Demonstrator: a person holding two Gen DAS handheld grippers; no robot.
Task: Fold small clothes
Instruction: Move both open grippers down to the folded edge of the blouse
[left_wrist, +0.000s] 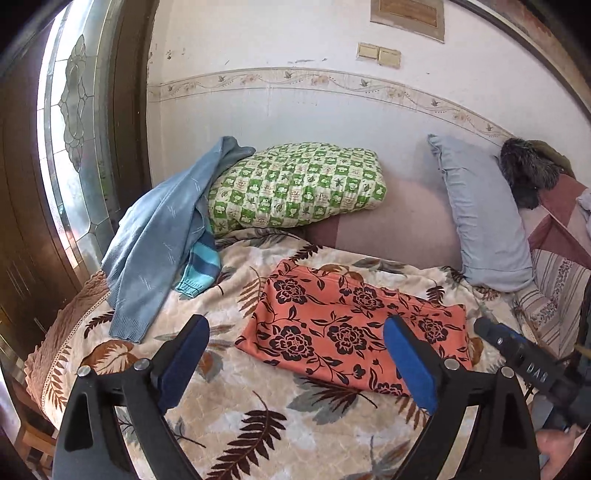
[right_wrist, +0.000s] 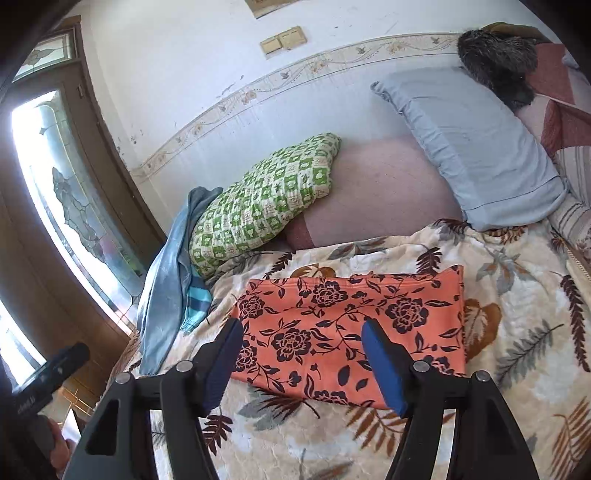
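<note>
An orange garment with dark flowers (left_wrist: 332, 325) (right_wrist: 351, 317) lies folded flat in a rectangle on the leaf-patterned blanket (left_wrist: 229, 417) (right_wrist: 517, 332). My left gripper (left_wrist: 295, 325) hangs open above the blanket near the garment's left end, with nothing between its blue pads. My right gripper (right_wrist: 302, 326) is also open over the garment's near edge, and its pads are clear of the cloth. A light blue sweater (left_wrist: 155, 251) (right_wrist: 166, 280) lies crumpled at the bed's left edge, partly over a teal striped piece (left_wrist: 201, 266) (right_wrist: 195, 302).
A green checked pillow (left_wrist: 295, 184) and a grey-blue pillow (left_wrist: 484, 214) lean at the wall behind the blanket. A dark furry thing (left_wrist: 528, 166) sits at the far right. A wooden door with patterned glass (left_wrist: 74, 129) stands left of the bed.
</note>
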